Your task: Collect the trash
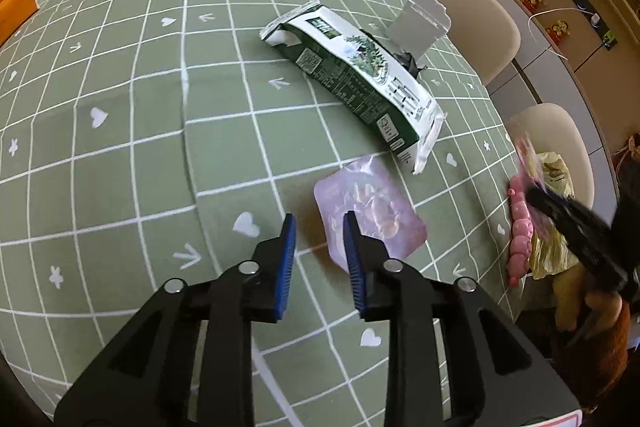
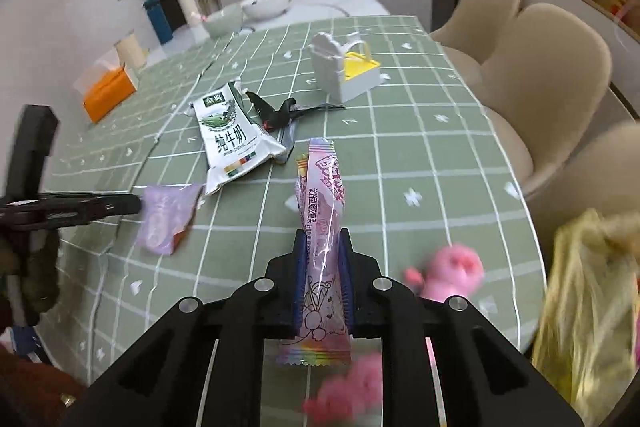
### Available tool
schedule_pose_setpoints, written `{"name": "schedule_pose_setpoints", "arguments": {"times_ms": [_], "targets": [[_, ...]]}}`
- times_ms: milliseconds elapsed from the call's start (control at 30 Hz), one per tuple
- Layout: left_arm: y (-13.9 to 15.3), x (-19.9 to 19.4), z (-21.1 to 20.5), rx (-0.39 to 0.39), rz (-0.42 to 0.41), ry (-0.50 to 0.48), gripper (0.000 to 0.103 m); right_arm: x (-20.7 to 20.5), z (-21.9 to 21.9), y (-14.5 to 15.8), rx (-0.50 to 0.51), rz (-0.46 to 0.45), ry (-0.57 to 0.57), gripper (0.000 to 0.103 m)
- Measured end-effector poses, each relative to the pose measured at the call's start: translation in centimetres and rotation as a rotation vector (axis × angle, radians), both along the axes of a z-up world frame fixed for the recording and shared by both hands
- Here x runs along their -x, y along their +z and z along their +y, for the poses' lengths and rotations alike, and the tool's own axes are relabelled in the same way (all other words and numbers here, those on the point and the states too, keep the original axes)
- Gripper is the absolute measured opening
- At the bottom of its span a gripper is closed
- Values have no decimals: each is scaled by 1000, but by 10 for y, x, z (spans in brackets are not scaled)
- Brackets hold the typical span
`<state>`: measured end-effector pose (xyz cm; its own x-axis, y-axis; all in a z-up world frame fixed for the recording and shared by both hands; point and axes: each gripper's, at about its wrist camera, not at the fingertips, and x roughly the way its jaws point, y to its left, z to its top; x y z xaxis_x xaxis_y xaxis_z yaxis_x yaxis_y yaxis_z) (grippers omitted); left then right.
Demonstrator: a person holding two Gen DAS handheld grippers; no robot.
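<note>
Between the right gripper (image 2: 323,275) jaws sits the candy wrapper (image 2: 321,227).

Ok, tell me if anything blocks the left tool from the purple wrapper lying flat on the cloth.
Nothing visible does. The left tool is open just above the purple wrapper, with only bare tablecloth around it. The milk carton lies beyond, apart from it.
</note>
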<state>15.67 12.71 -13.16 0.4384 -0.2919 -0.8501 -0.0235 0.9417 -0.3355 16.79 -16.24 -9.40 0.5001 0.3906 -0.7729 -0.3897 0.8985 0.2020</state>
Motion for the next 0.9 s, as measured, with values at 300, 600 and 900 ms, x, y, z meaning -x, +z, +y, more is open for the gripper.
{"name": "schedule_pose_setpoints", "arguments": {"times_ms": [300,600,900], "targets": [[-8,-16,-15,-12,21,-23,8,50,-35,4,-50,-19,-118,16],[70,-2,-65,-68,-147,-148,2,69,-62,24,-83,-86,-184,16],[172,15,-129,-133,-409,-254,2,91,-97,83,-53,-269,-221,16]]}}
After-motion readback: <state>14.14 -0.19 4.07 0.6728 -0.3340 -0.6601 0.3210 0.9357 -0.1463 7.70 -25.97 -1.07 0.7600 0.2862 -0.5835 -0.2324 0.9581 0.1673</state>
